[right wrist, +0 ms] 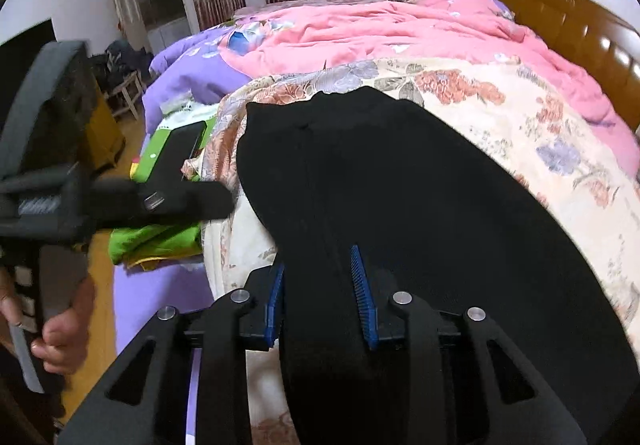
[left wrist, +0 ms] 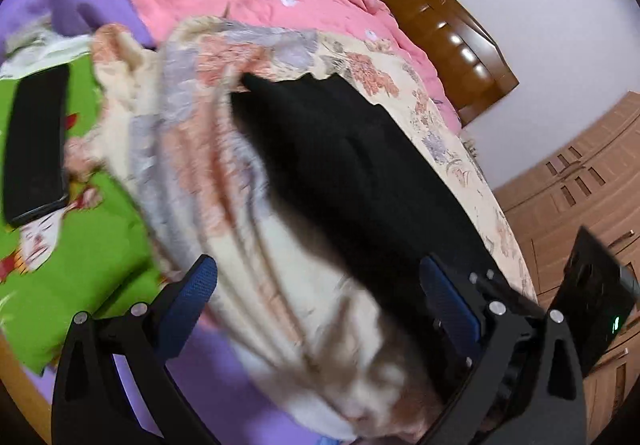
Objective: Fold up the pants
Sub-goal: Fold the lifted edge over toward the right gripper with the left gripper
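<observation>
Pants [right wrist: 400, 205], black and soft, lie spread on the floral blanket [right wrist: 540, 133] that covers the near part of the bed, with the pink quilt [right wrist: 400, 33] beyond and the wooden headboard [right wrist: 580, 29] at the far right. Their long axis runs from the person toward the pink quilt, the far end stopping short of the blanket's edge; which end is the waistband I cannot tell, the cloth is too dark.

Right gripper [right wrist: 320, 297] has its blue pads closed partway on a thick bunch of the near end, so it does hold the pants. Left gripper [left wrist: 320, 301] stands wide open, gripping nothing, over the blanket just beside the pants' left edge; its view is blurred. A dark phone-like slab [left wrist: 36, 145] lies on the green cloth [left wrist: 80, 265] off to the left, well clear.

To my eye the step is to carry the near end over toward the far end. It would go best if the right gripper lifts high enough that the cloth clears itself, travels straight along the long axis, and lays the edges level. The left gripper would do well to pin or pinch the left edge so the lower layer does not drag, taking only the black fabric and not the blanket under it.
</observation>
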A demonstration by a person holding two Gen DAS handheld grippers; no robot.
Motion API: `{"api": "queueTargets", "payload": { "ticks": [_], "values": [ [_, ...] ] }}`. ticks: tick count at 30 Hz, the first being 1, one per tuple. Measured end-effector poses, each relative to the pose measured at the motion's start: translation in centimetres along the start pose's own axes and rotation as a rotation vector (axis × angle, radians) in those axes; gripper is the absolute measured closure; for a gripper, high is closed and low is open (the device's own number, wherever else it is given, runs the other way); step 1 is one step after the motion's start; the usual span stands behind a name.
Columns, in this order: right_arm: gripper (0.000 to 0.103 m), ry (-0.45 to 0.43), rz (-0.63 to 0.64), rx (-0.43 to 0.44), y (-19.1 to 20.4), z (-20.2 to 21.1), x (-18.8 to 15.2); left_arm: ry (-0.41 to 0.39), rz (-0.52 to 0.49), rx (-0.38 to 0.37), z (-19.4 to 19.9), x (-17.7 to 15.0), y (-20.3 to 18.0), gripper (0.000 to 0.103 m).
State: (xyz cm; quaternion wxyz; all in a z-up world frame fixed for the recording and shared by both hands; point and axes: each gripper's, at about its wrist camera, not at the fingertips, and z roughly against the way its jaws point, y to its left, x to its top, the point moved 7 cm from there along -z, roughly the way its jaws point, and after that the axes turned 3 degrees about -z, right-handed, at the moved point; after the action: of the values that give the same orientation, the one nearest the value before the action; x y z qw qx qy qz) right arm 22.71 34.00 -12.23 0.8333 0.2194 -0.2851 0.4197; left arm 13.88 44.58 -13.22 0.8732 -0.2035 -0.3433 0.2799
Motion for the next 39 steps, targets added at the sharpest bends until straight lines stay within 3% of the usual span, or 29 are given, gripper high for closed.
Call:
{"api": "queueTargets", "payload": {
  "ticks": [6,10,13,14,17,22,25,30,32,33,34,36,39],
  "values": [
    [0.072,-0.004,-0.014,0.006,-0.4,0.2,0.1,0.087,0.077,-0.06,-3.9,2.2,-0.5,0.004],
    [0.068,0.008,-0.046,0.046,-0.3,0.9,-0.3,0.093,0.094,-0.025,-5.4,2.8,-0.3,0.014],
    [0.032,-0.034,-0.102,0.056,-1.3,3.9,-0.6,0.084,0.11,0.015,-5.0,2.9,0.1,0.026],
    [0.012,-0.069,-0.112,0.049,-1.8,5.3,-0.7,0.079,0.108,0.018,-4.6,2.9,0.3,0.028],
    [0.011,-0.141,-0.159,-0.006,-4.9,9.1,-1.9,0.067,0.114,-0.006,-3.9,2.9,0.8,0.03],
    [0.011,-0.152,-0.312,-0.126,-11.7,11.3,-5.5,0.084,0.107,-0.046,-2.8,2.4,-0.3,0.032],
    [0.011,-0.154,-0.389,-0.147,-14.3,11.8,-7.6,0.105,0.103,-0.021,-3.3,2.2,-0.6,0.031],
    [0.011,-0.154,-0.445,-0.129,-15.4,11.6,-8.9,0.098,0.126,-0.013,-4.9,2.9,-0.4,0.032],
    [0.011,-0.133,-0.441,-0.124,-15.0,11.4,-9.4,0.09,0.129,0.026,-5.1,3.3,0.0,0.052],
    [0.011,-0.113,-0.444,-0.122,-14.8,11.1,-9.6,0.076,0.133,0.036,-4.7,3.4,0.0,0.056],
    [0.011,-0.081,-0.457,-0.119,-15.0,10.5,-9.8,0.06,0.135,0.033,-4.5,3.5,-0.1,0.065],
    [0.011,-0.077,-0.463,-0.123,-15.3,10.3,-9.8,0.012,0.113,0.043,-3.4,3.3,-0.7,0.07],
    [0.01,-0.071,-0.46,-0.124,-15.2,10.1,-9.8,-0.076,0.003,0.168,-1.5,2.9,-3.3,0.073]
  ]
}}
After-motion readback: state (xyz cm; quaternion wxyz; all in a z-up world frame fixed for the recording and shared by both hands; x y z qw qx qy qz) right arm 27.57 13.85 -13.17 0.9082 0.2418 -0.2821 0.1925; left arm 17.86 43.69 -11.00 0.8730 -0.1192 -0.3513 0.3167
